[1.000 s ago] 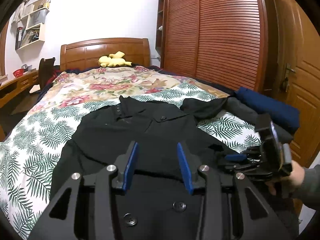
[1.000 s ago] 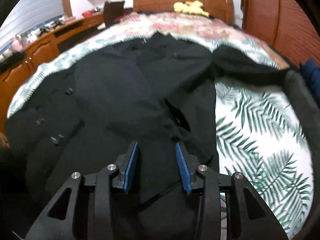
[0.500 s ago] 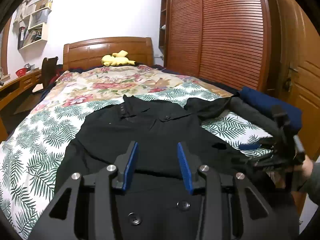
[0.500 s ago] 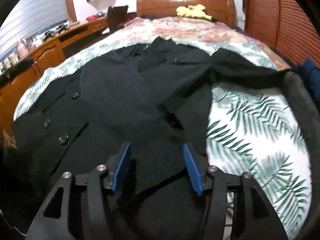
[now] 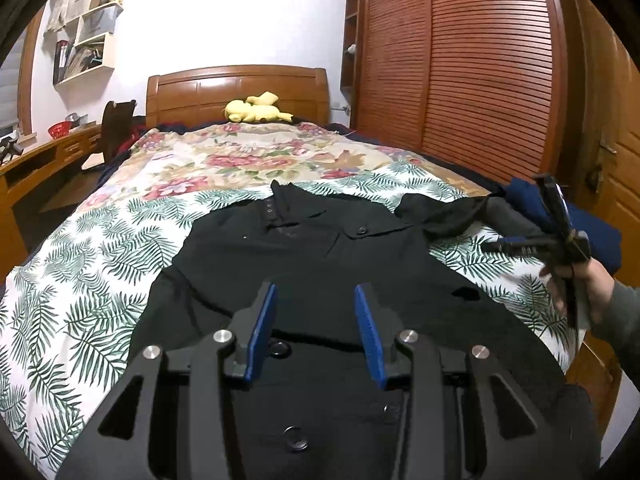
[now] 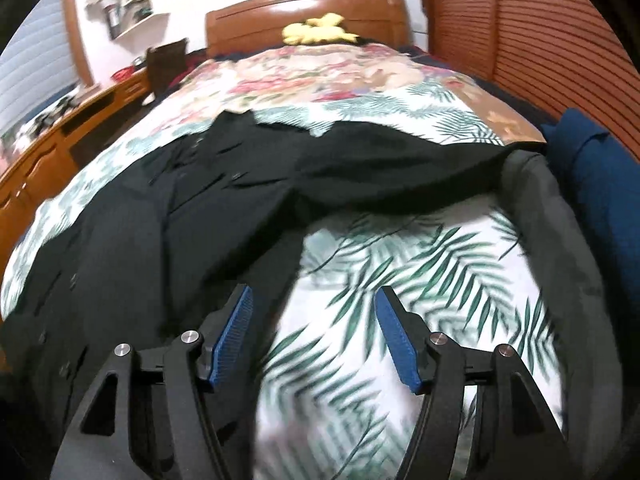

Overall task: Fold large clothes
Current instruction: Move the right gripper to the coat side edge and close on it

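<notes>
A large black buttoned coat (image 5: 304, 264) lies spread on the bed, collar toward the headboard, one sleeve (image 5: 440, 216) stretched to the right. My left gripper (image 5: 316, 304) is open and empty above the coat's lower front. My right gripper (image 6: 314, 308) is open and empty above the leaf-print cover just right of the coat's edge (image 6: 224, 216); the sleeve (image 6: 400, 176) runs across ahead of it. In the left wrist view the right gripper (image 5: 516, 246) shows at the right, held in a hand.
The bed (image 5: 100, 240) has a leaf and flower cover. A grey garment (image 6: 560, 240) and a blue folded one (image 6: 600, 168) lie at its right edge. A yellow plush toy (image 5: 256, 108) sits by the headboard. A wooden desk (image 5: 36, 160) stands left, a wardrobe (image 5: 460, 60) right.
My right gripper has opened wider and moved right, off the coat and over the bare cover toward the sleeve. My left gripper has stayed over the coat, its view lifting slightly.
</notes>
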The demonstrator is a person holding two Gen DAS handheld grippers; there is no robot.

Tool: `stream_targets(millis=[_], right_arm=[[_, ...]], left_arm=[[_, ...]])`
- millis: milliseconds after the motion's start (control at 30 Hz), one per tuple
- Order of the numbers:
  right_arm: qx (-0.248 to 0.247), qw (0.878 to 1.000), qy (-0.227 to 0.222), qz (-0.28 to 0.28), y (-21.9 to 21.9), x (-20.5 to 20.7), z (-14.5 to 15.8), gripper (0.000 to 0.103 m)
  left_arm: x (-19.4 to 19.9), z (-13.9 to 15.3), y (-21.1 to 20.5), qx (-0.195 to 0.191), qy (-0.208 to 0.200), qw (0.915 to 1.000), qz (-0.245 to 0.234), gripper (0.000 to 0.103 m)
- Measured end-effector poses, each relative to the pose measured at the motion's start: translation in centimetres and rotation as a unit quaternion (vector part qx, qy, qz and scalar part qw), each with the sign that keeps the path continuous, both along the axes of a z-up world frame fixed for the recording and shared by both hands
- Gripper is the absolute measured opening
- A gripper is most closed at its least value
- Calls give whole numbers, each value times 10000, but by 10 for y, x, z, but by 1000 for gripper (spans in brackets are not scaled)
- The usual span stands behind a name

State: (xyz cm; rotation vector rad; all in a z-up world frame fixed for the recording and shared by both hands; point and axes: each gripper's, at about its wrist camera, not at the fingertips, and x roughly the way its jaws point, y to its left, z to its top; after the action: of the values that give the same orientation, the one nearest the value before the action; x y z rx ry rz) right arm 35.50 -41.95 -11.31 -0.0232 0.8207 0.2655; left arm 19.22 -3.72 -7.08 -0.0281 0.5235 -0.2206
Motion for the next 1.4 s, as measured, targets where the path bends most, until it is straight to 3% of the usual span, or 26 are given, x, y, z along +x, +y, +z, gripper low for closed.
stream_targets(millis=[367,667,967,1033,1100,1133,1167,1400], right_arm=[[467,9962,52,-730,-28,61,-12,65],[851,9877,387,-1257,-42,96,-31,66],[999,9841,404,-1409,-44,114,-38,65],[913,9853,367,-1399,-41,116,-37,54],[735,9883,315,-1297,-36,119,-34,20],[676,9900,267,-1213,-33,120,-33,9],[550,9924,123,-1094,-28,119,-28,4],[144,9966,-731,-343,18,99,24,3]], left_arm=[[0,-8,-6,69,86,9999,-51,39],[6,-10,-11,70,185,9997,-121,39],[6,-11,-15,108,210,9995,-202,39],[7,-11,-15,110,228,9995,-197,39],[7,-11,-14,111,241,9995,-188,39],[7,-11,-14,112,248,9995,-183,39],[7,-11,-14,112,250,9995,-173,39],[7,-11,-13,97,266,9995,-153,39]])
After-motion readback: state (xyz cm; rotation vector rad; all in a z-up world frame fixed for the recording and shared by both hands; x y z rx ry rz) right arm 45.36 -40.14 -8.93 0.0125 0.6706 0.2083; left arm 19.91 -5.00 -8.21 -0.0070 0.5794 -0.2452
